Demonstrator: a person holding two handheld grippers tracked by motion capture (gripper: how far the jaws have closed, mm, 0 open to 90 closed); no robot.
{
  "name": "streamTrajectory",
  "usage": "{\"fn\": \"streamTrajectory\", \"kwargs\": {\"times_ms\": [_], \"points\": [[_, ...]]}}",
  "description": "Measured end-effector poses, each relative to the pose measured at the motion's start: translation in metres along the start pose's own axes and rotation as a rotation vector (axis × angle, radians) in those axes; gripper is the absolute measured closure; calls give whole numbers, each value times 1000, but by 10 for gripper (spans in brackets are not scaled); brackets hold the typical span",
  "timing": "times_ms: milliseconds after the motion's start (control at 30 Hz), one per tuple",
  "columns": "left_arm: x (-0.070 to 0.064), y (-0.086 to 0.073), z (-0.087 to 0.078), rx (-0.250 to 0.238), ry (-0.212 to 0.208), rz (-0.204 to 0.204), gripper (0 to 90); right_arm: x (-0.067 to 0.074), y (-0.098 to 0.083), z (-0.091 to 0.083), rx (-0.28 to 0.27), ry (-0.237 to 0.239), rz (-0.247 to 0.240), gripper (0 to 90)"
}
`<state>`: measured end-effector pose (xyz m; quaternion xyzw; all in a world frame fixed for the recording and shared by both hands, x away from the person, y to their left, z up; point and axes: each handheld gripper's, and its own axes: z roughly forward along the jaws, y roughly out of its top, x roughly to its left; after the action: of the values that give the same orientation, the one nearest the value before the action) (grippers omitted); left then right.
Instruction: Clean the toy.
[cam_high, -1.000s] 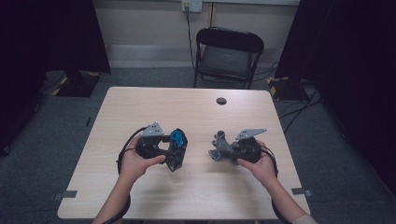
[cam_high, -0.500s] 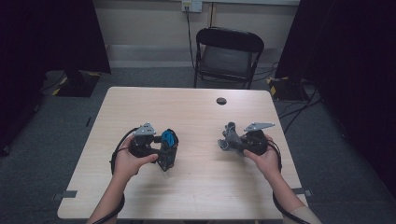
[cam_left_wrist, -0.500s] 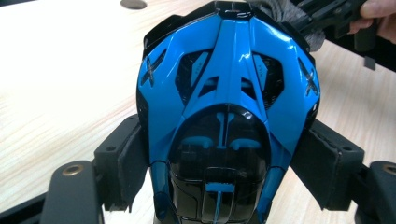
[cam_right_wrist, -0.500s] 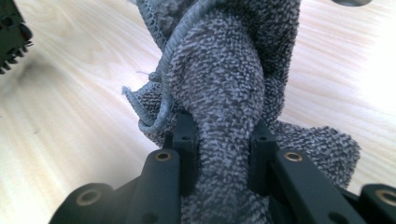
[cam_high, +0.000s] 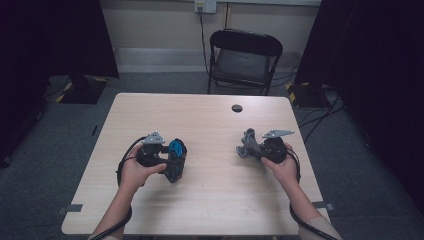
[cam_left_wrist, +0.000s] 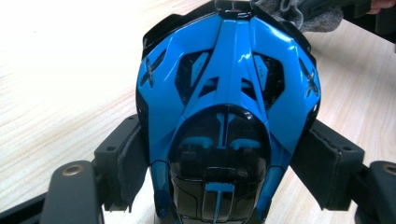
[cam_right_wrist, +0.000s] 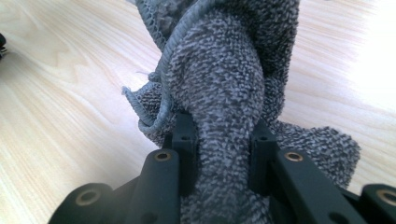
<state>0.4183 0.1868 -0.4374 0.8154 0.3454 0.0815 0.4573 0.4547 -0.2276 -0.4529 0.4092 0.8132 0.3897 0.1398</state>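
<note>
Left tongs (cam_left_wrist: 224, 186) grip blue toy car (cam_left_wrist: 224, 107) (right: cloth (cam_right_wrist: 229, 93)).

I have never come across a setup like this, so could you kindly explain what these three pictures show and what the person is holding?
No robot arm is involved: a person sits at a pale wooden table and holds a hand-operated two-jaw gripper in each hand. The high view looks down from above the person's side. The other two pictures come from small cameras riding on the grippers, looking along their black jaws.

The left gripper clamps a glossy blue and black toy car body; its padded jaws press both sides. The right gripper is shut on a bunched grey terry cloth. A small round black disc sits in the table near its far edge, and a black folding chair stands beyond.
</note>
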Motion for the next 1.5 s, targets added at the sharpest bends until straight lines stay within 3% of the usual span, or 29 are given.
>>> {"fn": "streamTrajectory", "kwargs": {"times_ms": [300,667,800,1033,1067,1500], "points": [[5,2,0,3,30,-17,246,-9,-5,-2,-6,-29,25,715],[9,4,5,6,66,5,246,-19,-14,0,-9,-55,68,710],[11,3,8,1,76,-12,245,-22,-16,1,-9,-58,90,707],[15,1,15,16,88,-19,245,-23,-18,7,5,-54,83,694],[16,0,17,31,100,-6,245,-23,-19,8,2,-58,86,692],[19,-1,29,35,108,-17,245,-24,-22,10,-4,-62,88,678]]}}
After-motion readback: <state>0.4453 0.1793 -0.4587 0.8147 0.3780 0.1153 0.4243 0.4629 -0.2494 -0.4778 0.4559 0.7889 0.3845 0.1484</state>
